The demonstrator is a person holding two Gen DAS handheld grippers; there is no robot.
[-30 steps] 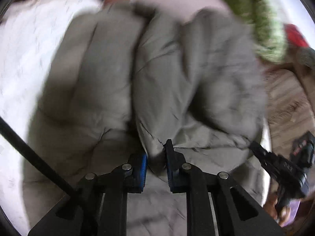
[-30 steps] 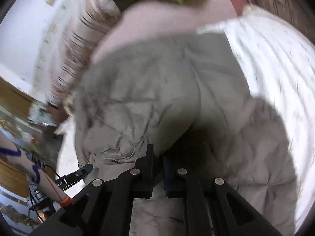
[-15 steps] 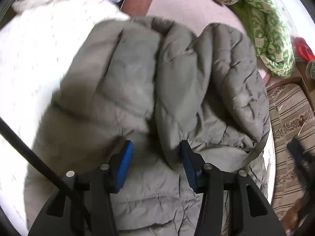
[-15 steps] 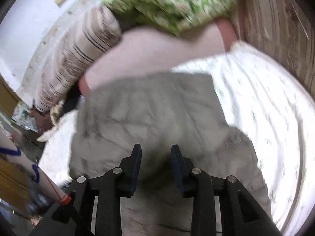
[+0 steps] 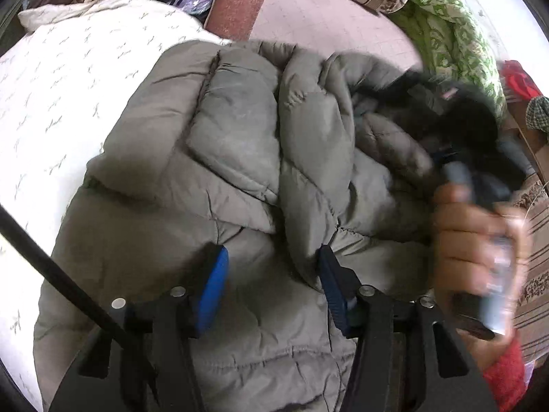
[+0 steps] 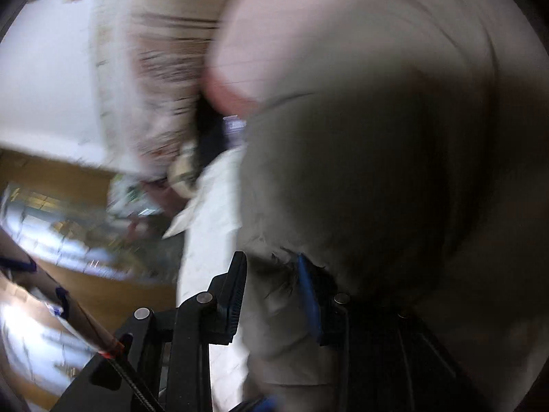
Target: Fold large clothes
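Clearly our left gripper (image 5: 272, 286) gaped empty at six o'clock, right gripper (image 6: 272, 295) closing around the jacket (image 5: 240, 171); slippery folds could spring open.

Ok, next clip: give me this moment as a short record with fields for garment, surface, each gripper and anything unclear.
garment: grey puffer jacket, folded over itself
surface: white patterned bedding
left gripper: jaws apart over the jacket, just been opening, pads not pressing
right gripper: jaws part-way, just been closing, jacket fabric between them
right hand: at the jacket's right edge, blurred
unclear: whether the right pads press the fabric
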